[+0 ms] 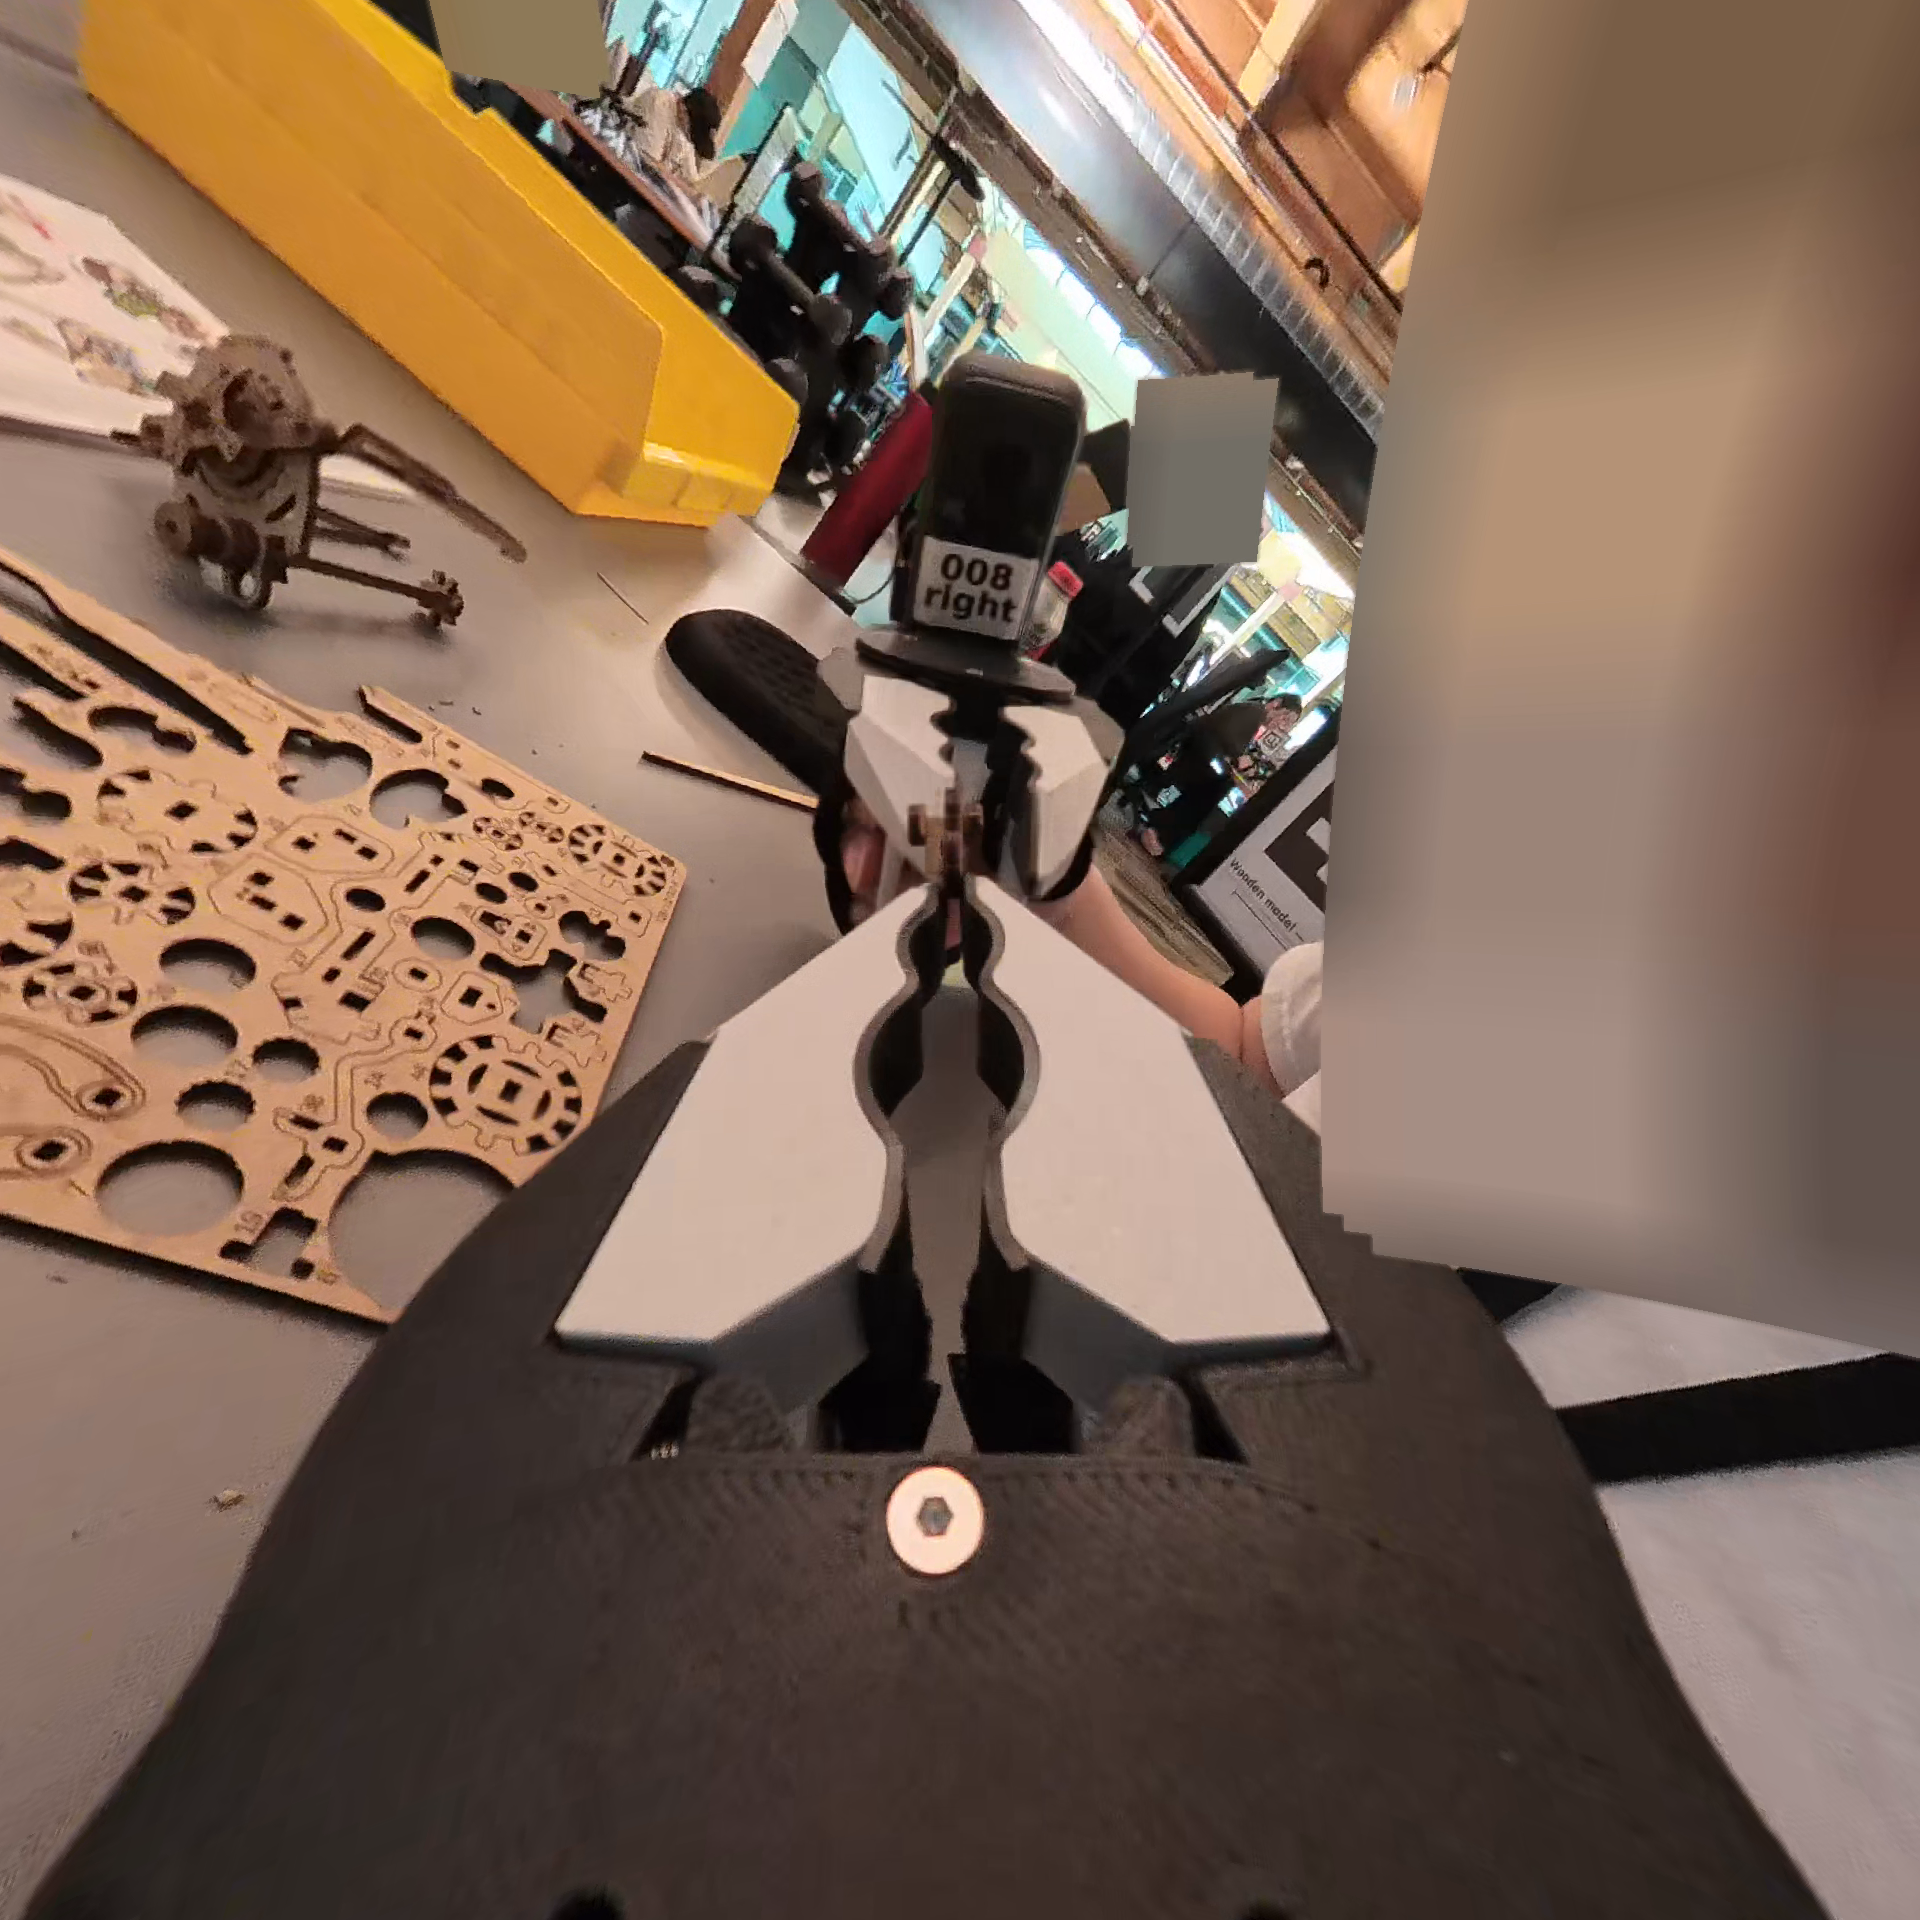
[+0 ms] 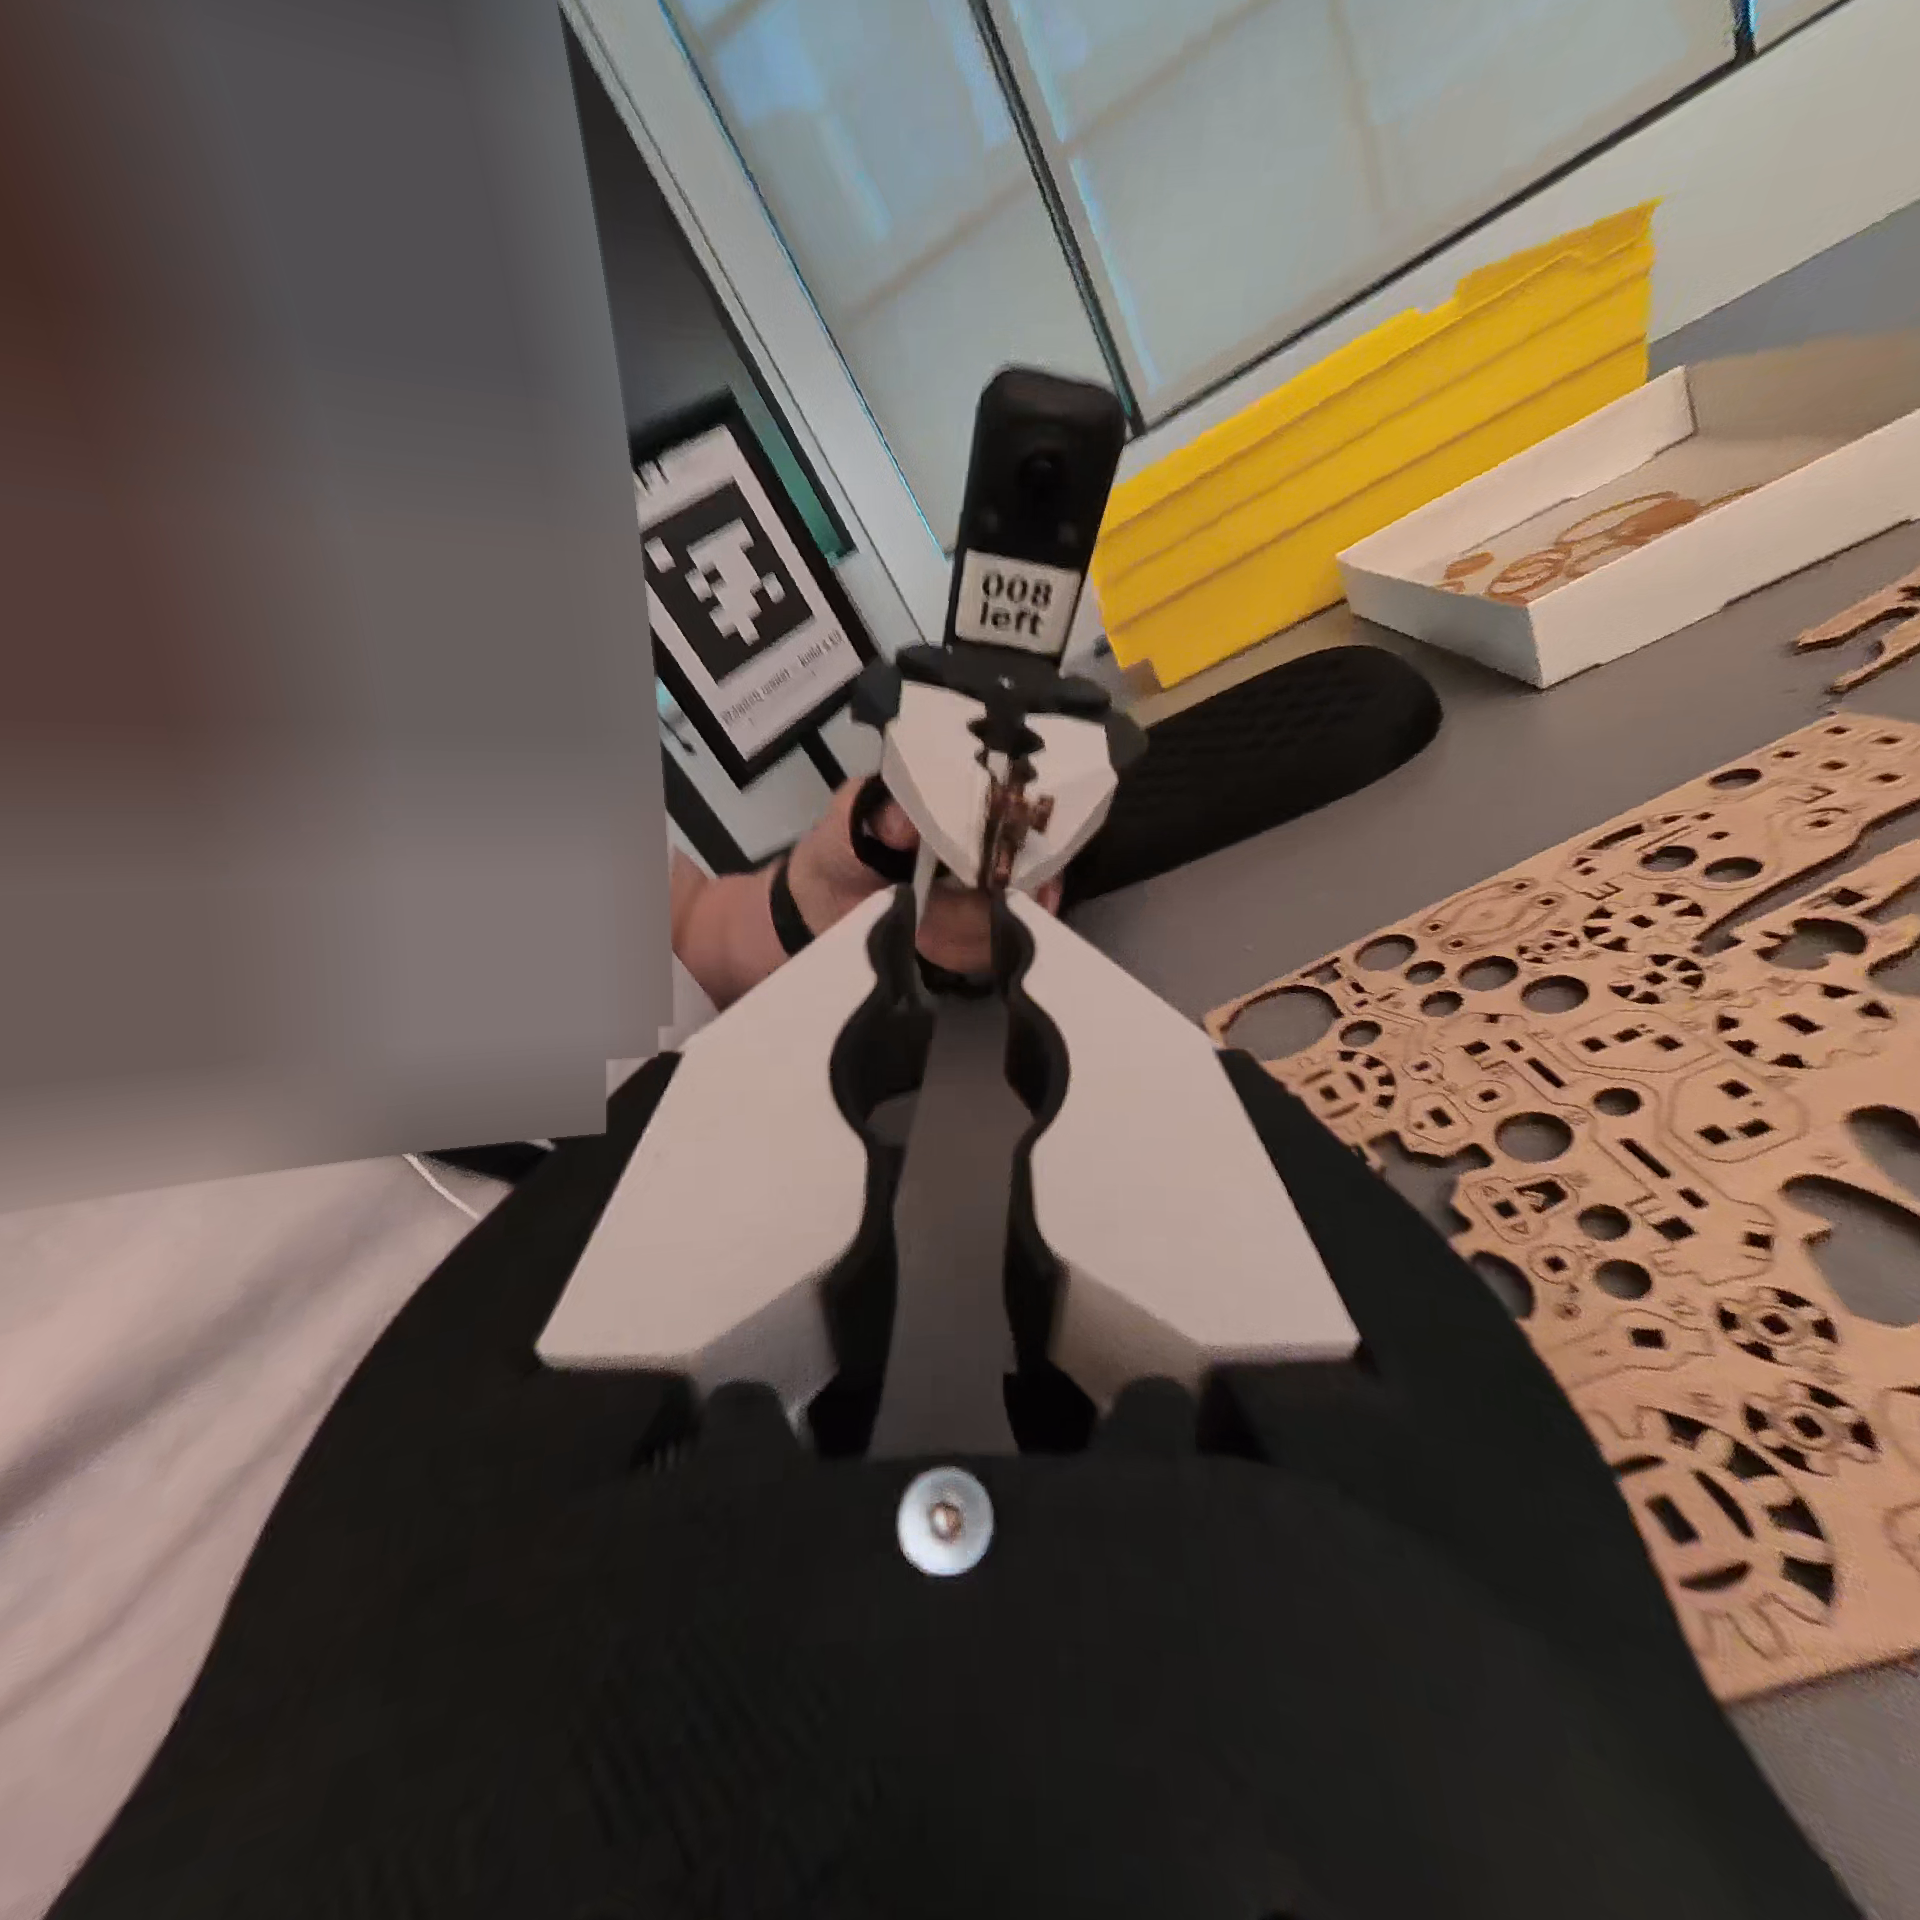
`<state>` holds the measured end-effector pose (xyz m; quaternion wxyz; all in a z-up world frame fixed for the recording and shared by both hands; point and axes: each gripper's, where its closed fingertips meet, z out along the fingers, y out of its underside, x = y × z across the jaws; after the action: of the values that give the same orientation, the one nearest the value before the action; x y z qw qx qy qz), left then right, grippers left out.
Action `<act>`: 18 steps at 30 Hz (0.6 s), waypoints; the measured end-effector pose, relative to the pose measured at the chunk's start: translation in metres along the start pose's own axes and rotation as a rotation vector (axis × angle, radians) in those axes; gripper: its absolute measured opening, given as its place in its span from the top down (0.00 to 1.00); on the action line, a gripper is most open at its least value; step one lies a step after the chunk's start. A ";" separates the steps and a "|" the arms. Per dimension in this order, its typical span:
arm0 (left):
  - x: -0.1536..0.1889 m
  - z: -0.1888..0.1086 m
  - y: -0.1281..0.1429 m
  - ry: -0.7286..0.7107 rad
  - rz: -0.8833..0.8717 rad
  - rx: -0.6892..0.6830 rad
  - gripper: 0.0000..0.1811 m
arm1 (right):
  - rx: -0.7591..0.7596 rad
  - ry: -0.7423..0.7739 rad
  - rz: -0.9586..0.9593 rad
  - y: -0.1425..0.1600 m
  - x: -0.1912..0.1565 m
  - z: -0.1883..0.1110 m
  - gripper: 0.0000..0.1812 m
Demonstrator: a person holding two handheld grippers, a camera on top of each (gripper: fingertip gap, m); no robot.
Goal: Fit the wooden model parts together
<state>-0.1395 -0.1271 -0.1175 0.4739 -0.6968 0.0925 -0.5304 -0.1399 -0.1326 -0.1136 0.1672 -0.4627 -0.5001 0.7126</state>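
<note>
1. The left gripper (image 1: 948, 914) and right gripper (image 2: 951, 920) are held tip to tip at frame centre, above the grey table (image 1: 644, 644).
2. A small wooden part (image 1: 943, 831) is seen pinched between the nearly closed tips; which gripper grasps it cannot be told.
3. A punched wooden sheet (image 1: 312, 966) is laid at left, a half-built model (image 1: 234, 468) at upper left.

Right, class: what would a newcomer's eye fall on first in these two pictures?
Probably the two grippers meeting tip to tip in mid-air, the left gripper and right gripper pinching a small wooden part between them. Next, the tan laser-cut sheet flat on the grey table, and the yellow bin behind it.
</note>
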 end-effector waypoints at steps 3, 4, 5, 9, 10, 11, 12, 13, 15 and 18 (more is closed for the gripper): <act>-0.004 0.000 0.000 -0.005 -0.062 0.019 1.00 | 0.067 -0.011 0.100 -0.007 0.007 -0.001 0.94; -0.005 0.000 0.000 0.000 -0.084 0.025 1.00 | 0.071 -0.008 0.132 -0.007 0.010 -0.001 0.92; -0.005 0.000 -0.001 0.001 -0.105 0.037 1.00 | 0.062 0.012 0.162 -0.005 0.015 -0.001 0.92; -0.008 -0.001 -0.003 0.017 -0.208 0.072 1.00 | 0.076 -0.009 0.277 -0.005 0.020 0.000 0.90; -0.009 0.000 -0.004 0.028 -0.238 0.079 1.00 | 0.085 -0.025 0.312 -0.005 0.020 0.001 0.90; -0.010 0.000 -0.004 0.031 -0.261 0.086 1.00 | 0.087 -0.045 0.338 -0.005 0.018 0.001 0.93; -0.012 0.000 -0.003 0.027 -0.272 0.089 0.99 | 0.087 -0.060 0.356 -0.005 0.017 0.002 0.95; -0.013 0.001 -0.002 0.026 -0.277 0.085 0.99 | 0.082 -0.053 0.369 -0.003 0.019 0.003 0.95; -0.014 0.003 0.000 0.023 -0.277 0.078 0.99 | 0.089 -0.044 0.378 -0.003 0.022 0.003 0.95; -0.012 0.006 0.005 0.024 -0.251 0.048 0.99 | 0.084 -0.045 0.366 -0.001 0.022 0.002 1.00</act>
<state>-0.1376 -0.1188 -0.1288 0.4189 -0.6851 -0.0025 -0.5959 -0.1533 -0.1174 -0.1234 0.0426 -0.5228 -0.3809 0.7614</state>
